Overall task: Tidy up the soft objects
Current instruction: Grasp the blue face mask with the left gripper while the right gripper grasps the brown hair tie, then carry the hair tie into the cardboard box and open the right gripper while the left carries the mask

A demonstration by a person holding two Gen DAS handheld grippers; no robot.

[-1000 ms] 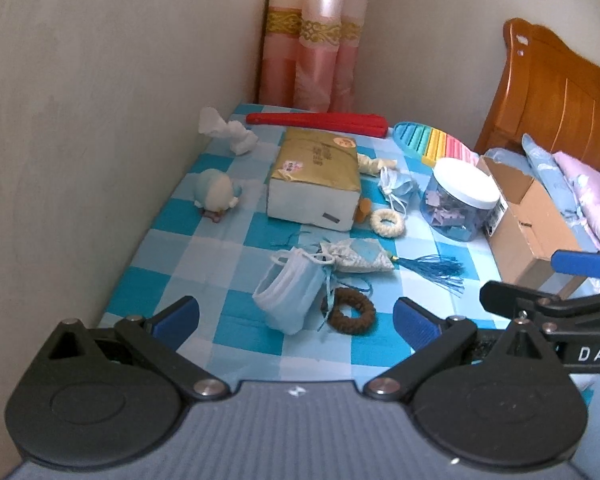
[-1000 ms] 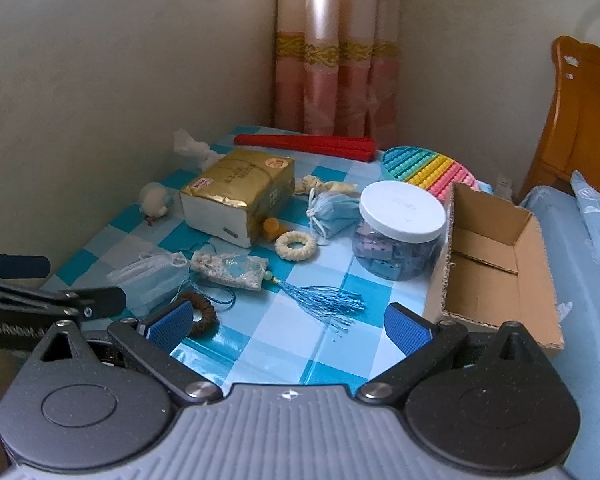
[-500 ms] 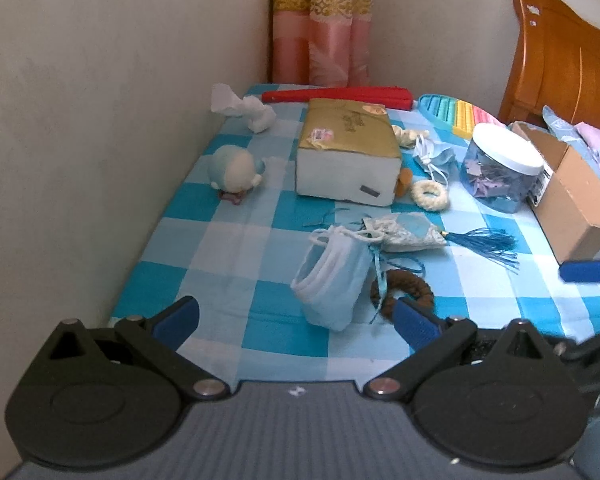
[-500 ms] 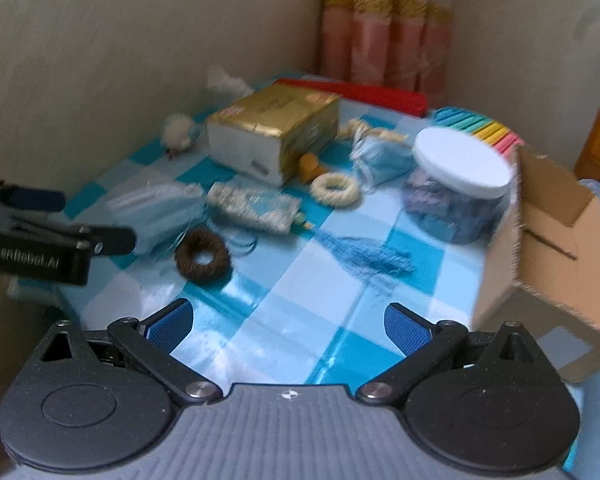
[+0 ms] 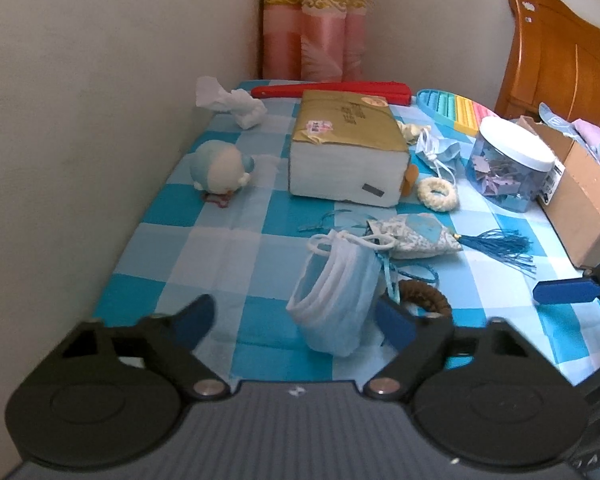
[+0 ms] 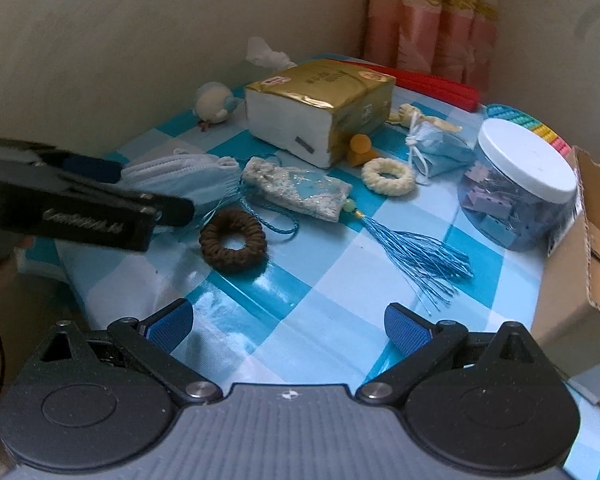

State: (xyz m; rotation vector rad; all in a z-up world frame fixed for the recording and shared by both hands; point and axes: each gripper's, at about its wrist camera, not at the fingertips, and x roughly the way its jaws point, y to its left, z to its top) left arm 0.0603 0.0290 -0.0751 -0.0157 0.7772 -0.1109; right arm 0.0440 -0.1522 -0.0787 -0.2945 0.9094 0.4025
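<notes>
A blue face mask (image 5: 336, 292) lies near the table's front edge, between the open fingers of my left gripper (image 5: 296, 320); it also shows in the right wrist view (image 6: 184, 176). A brown scrunchie (image 6: 233, 245) lies beside it, ahead of my open, empty right gripper (image 6: 288, 322). A patterned pouch (image 6: 298, 192) with a blue tassel (image 6: 420, 264), a cream scrunchie (image 6: 388, 176), a second knotted mask (image 6: 436, 148) and a round plush toy (image 5: 220, 168) lie further back.
A gold tissue pack (image 5: 348, 148) sits mid-table. A clear jar with a white lid (image 6: 520, 192) and an open cardboard box (image 6: 580, 264) stand at the right. A red folded fan (image 5: 332, 90), crumpled tissue (image 5: 232, 102) and a rainbow pop toy (image 5: 456, 108) lie at the back by the walls.
Both grippers have moved forward and down toward the table. The left one has closed in around the blue mask. The right one has swung left, toward the brown scrunchie.
</notes>
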